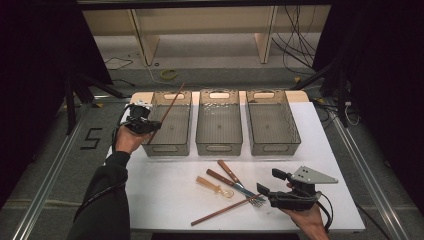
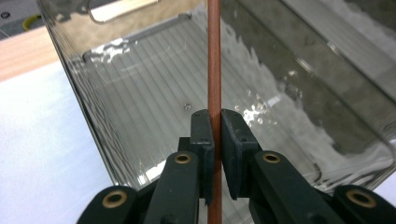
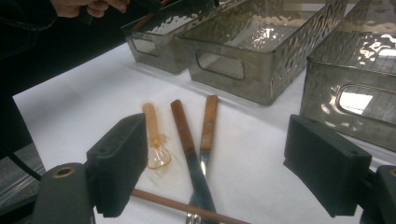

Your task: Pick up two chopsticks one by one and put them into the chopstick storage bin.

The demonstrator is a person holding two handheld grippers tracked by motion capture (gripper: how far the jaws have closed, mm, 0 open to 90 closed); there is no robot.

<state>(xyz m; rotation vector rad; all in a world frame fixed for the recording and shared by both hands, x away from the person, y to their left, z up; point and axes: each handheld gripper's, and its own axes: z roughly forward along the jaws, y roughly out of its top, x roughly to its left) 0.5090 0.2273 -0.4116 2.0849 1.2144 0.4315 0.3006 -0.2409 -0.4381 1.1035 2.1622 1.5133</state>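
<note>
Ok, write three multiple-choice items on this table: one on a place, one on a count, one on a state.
1. Where is the chopstick that the left gripper holds?
A. over the leftmost bin
B. in the middle bin
C. flat on the table

2. How many clear bins stand in the row?
A. two
B. three
C. four

3. How do the right gripper's jaws stand?
A. shut on a fork
B. shut on nothing
C. open

Key: 1 A, the stick slants above that bin; 2 B, three stand side by side; 3 C, its pads are wide apart with nothing between.

Open jaws, amber spoon (image 3: 156,140), two wooden-handled utensils (image 3: 194,135), bins (image 3: 247,46)
</note>
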